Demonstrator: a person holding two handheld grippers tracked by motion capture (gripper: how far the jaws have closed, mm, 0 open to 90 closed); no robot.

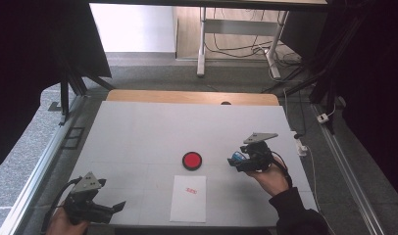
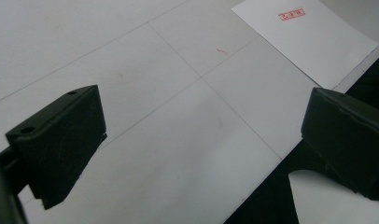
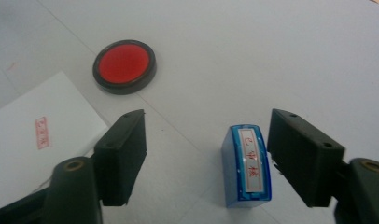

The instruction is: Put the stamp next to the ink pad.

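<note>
Stamp (image 3: 247,165) sits between my right gripper (image 3: 206,156) jaws, which stand wide open and hold nothing; it lies just beside the right-hand jaw, well apart from the other, its long axis running along the jaws. My judgement: closing would need a shift sideways to centre it. Red ink pad (image 3: 124,65) and stamped paper (image 3: 36,144) lie ahead-left on the surface (image 1: 138,132). My left gripper (image 2: 197,144), farther off, gapes empty near the surface's front edge.

The white table (image 1: 138,132) fills the frame's middle. A round red ink pad (image 1: 192,160) lies at centre, a stamped paper sheet (image 1: 188,198) just below it, and a blue stamp (image 3: 246,165) at right.
</note>
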